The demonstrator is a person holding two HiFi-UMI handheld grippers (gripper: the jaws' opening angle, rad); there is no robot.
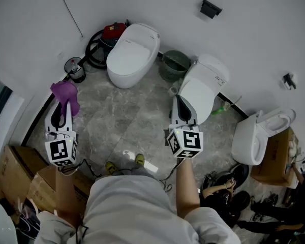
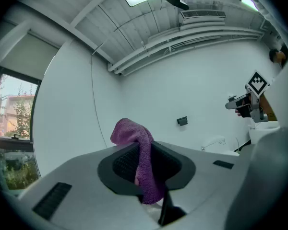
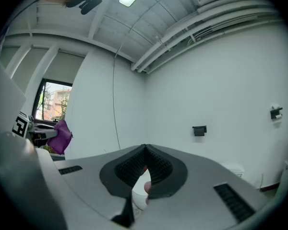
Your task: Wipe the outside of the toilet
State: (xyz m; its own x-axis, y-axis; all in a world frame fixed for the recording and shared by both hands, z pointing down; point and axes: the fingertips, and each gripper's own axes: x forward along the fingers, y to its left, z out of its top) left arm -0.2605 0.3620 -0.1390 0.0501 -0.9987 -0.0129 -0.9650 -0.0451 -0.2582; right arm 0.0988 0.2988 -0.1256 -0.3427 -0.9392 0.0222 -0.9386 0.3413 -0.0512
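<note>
A purple cloth (image 1: 65,92) sticks out of my left gripper (image 1: 61,107), which is shut on it and held up over the floor at the left. In the left gripper view the cloth (image 2: 137,150) drapes between the jaws of that gripper (image 2: 140,163). My right gripper (image 1: 181,101) is shut and holds nothing; it hovers over the near end of the middle white toilet (image 1: 206,85). Its jaw tips meet in the right gripper view (image 3: 145,152). A second white toilet (image 1: 132,53) stands at the back by the wall.
A third toilet (image 1: 257,133) with its lid up stands at the right beside a cardboard box (image 1: 277,159). A green bucket (image 1: 174,64) sits between the two back toilets. A red canister (image 1: 113,32) and hose lie in the corner. Boxes (image 1: 21,181) lie bottom left, shoes (image 1: 229,188) bottom right.
</note>
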